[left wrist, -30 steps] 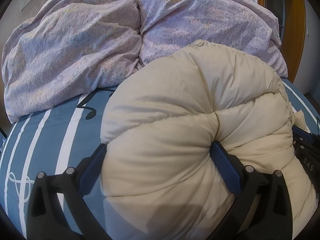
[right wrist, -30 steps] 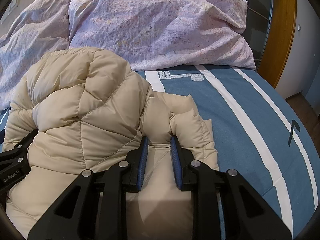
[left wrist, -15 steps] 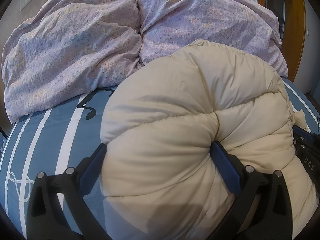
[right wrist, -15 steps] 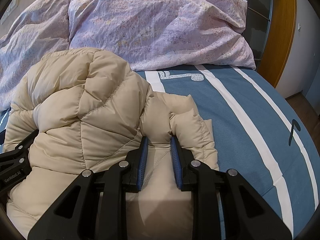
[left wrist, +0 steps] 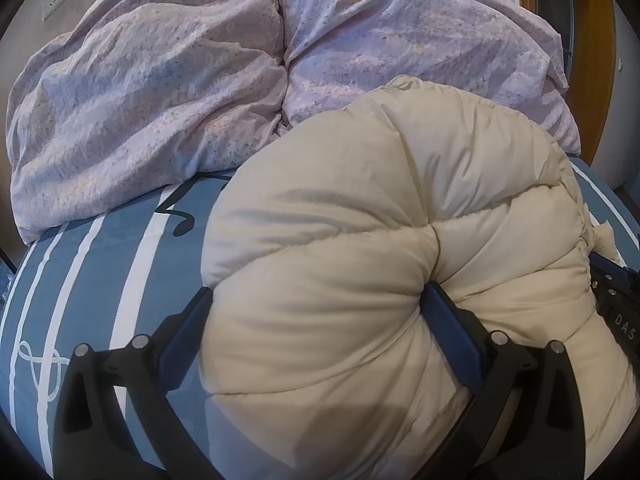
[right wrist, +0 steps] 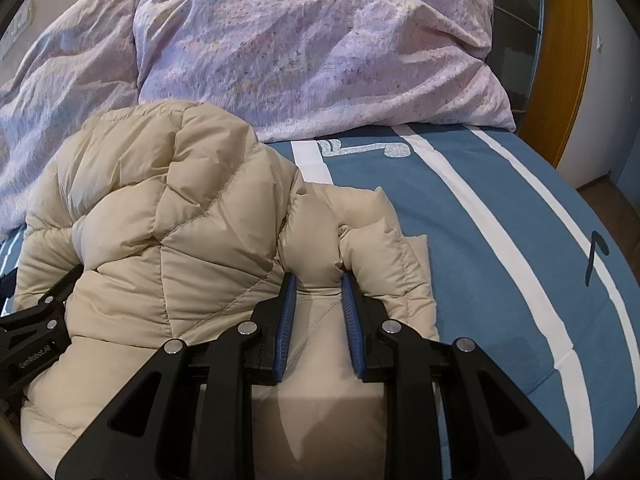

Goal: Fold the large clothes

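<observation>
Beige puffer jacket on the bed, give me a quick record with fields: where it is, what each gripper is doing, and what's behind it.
item: beige puffer jacket, bunched up
surface: blue bedsheet with white stripes
left gripper: jaws wide, straddling a thick puffy fold of the jacket
right gripper: jaws narrow, pinching a smaller fold at the jacket's edge
behind: lilac duvet, rumpled

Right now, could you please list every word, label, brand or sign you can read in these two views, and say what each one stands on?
"DAS": white letters on the right hand-held gripper, at the left wrist view's right edge; cut off by the frame.
"GenRobot.AI": white print on the left hand-held gripper, at the right wrist view's left edge.
Musical-note motifs on the blue striped bed sheet: pictures, not text.
Nothing legible on the beige down jacket or the lilac duvet.
</observation>
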A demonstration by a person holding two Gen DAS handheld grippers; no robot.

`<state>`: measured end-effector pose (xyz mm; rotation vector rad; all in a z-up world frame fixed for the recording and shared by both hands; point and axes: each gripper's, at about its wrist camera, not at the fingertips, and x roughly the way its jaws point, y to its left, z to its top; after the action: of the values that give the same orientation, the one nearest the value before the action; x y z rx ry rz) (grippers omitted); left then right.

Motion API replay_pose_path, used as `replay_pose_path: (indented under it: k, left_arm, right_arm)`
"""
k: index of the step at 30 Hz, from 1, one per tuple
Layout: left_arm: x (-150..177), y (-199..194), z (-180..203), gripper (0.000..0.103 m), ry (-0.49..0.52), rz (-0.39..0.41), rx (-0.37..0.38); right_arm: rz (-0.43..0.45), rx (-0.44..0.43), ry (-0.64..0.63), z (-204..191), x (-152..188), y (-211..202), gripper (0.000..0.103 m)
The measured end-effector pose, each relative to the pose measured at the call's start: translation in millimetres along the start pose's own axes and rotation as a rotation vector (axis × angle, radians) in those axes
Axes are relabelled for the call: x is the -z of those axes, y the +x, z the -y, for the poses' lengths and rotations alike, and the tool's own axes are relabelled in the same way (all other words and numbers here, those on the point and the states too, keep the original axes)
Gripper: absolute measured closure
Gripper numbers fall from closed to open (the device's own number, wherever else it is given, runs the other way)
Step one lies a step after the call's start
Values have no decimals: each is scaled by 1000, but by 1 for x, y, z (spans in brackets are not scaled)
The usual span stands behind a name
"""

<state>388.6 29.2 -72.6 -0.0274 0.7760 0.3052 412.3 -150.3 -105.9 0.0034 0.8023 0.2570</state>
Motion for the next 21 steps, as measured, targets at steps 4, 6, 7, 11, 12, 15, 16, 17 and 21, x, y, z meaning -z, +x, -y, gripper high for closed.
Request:
replay_pose_path:
  k: [4,6,7,11,12,15,16,17,21]
  left_arm:
    - [0,-2,1,2,3,8,-16]
    - [1,-6,1,2,5,7,-27]
    - [3,-12,1,2,6,2,-34]
    - [13,-40,-11,2,-22,-6,21]
    - [15,-45,-15,2,-31,-6,29]
    - [19,-60,-38,2,-85,-14,62]
    - [20,-64,-48,2,-112,-22,70]
    - [21,-66,-56,2,-134,-31,80]
    - [25,-61,-80,2,-223,-98,154]
  right_arm:
    - [6,-19,13,3,0,0,78]
    - [0,-42,15,5,-1,-1,77]
    - [-9,-54,6,6,-1,-2,77]
    - [-27,-134,29,20,-1,-23,56]
    - [-27,-166,54,24,0,-29,46]
    - [0,-211,132,43,2,-53,11]
    - [11,-212,145,49,2,-61,10]
    - [7,-231,160,55,3,-64,9]
    - [-101,-325,267,78,6,-55,6]
